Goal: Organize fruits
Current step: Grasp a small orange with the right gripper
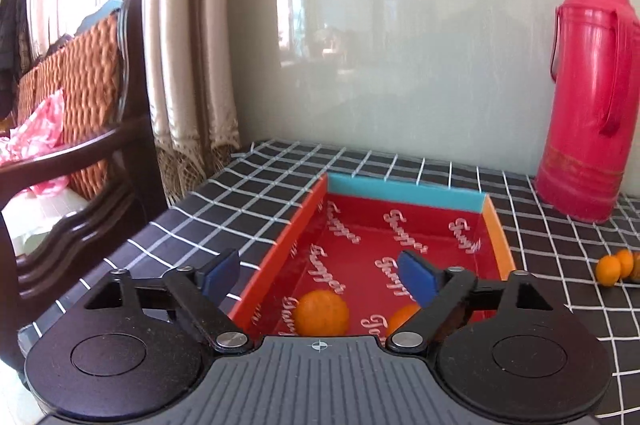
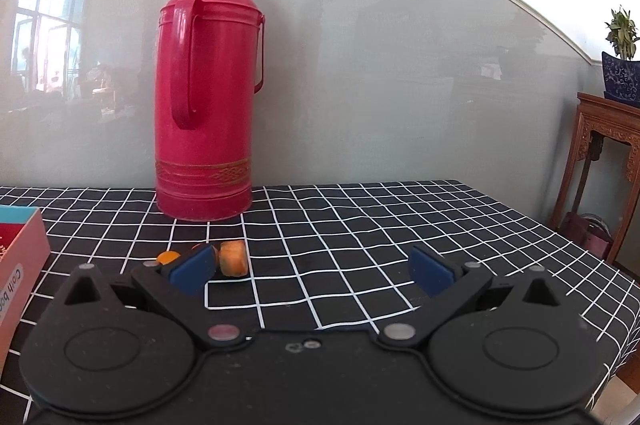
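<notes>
A red box (image 1: 408, 237) with a blue far wall lies on the checked tablecloth (image 1: 256, 201). Two oranges sit at its near end: one (image 1: 322, 313) between my fingers and one (image 1: 402, 317) partly hidden by my right finger. My left gripper (image 1: 320, 277) is open and empty just above them. More small oranges (image 1: 614, 267) lie on the cloth at the right. In the right wrist view my right gripper (image 2: 314, 271) is open and empty; the small oranges (image 2: 234, 259) lie just beyond its left finger, partly hidden. The box edge (image 2: 20, 265) shows at the left.
A tall pink thermos (image 2: 208, 105) stands at the back by the wall, also in the left wrist view (image 1: 592, 97). A dark wooden chair (image 1: 80, 153) stands off the table's left edge. A carved side table (image 2: 604, 161) with a potted plant stands at the right.
</notes>
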### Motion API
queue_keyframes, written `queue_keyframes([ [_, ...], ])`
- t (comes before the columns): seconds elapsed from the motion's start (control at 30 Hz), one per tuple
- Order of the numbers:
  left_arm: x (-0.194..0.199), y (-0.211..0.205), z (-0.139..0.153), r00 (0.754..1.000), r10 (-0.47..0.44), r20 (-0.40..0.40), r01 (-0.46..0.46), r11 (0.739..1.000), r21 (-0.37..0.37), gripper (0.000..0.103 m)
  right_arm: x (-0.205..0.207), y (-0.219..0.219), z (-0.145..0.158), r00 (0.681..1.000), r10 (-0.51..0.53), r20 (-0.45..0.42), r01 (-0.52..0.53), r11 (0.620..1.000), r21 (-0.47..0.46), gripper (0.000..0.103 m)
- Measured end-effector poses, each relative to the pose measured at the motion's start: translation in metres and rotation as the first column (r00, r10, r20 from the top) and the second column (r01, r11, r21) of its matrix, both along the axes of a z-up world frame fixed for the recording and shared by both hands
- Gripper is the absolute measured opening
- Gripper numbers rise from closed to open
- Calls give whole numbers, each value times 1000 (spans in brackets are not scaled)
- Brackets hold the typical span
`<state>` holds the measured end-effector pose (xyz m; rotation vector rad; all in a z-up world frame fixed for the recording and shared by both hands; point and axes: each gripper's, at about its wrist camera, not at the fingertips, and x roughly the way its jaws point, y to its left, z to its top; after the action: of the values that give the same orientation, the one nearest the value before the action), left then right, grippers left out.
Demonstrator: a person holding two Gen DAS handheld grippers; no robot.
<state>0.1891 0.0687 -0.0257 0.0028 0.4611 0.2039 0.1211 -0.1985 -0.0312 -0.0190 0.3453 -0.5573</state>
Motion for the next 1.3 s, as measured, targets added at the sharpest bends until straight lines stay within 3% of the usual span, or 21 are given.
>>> queue_keyframes([
  [0.1, -10, 5, 3, 1000, 10, 19, -10, 1000, 2, 94, 1, 0, -1, 1000, 8, -5, -8, 1000, 8, 97],
  [0.4, -36, 16, 6, 998, 27, 59, -28, 1000, 1, 98, 6, 7, -5, 993, 116, 6, -116, 990, 86, 97],
  [0.63, -43, 25, 4, 995, 58, 83, -60, 998, 15, 103, 28, 20, -11, 978, 207, -36, -200, 969, 145, 96],
  [0.7, -43, 30, 3, 994, 73, 84, -74, 997, 10, 103, 36, 24, -13, 972, 232, -48, -222, 962, 159, 93],
  [1.07, -36, 67, -5, 985, 160, 57, -159, 987, -23, 103, 94, 36, -26, 947, 284, -153, -259, 952, 165, 52],
  [1.3, -34, 75, -6, 983, 174, 50, -172, 984, -52, 103, 118, 16, -36, 943, 278, -180, -227, 938, 262, 41],
])
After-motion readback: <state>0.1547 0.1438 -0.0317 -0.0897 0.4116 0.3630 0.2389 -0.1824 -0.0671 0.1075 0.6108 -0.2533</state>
